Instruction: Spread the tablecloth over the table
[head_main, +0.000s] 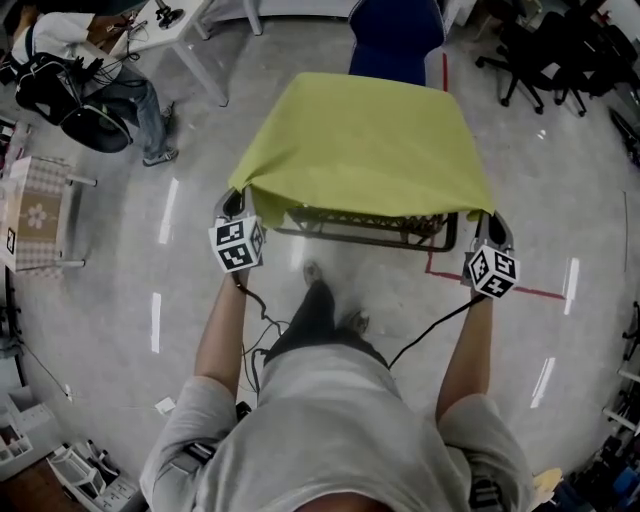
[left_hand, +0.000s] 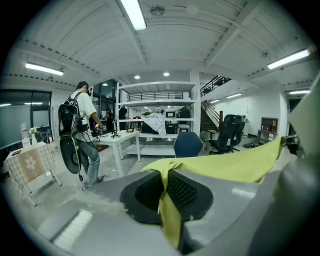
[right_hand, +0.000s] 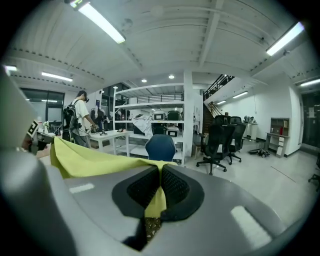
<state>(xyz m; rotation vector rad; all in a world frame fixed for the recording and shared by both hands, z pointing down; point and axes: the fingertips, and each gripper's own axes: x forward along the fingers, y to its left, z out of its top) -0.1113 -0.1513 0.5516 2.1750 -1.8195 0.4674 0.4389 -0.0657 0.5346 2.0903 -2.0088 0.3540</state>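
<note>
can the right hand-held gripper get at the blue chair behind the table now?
Probably not: the right hand-held gripper is shut on the tablecloth corner, and the table stands between it and the blue chair.

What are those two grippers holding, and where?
The yellow-green tablecloth: left gripper pinches its near left corner, right gripper its near right corner.

Lighting was bright and even, from ceiling tubes (left_hand: 134, 14); streaked glare lay on the polished floor (head_main: 168, 210). Both gripper views bowed fisheye, corners black (foreground soft). Shadows were faint.
</note>
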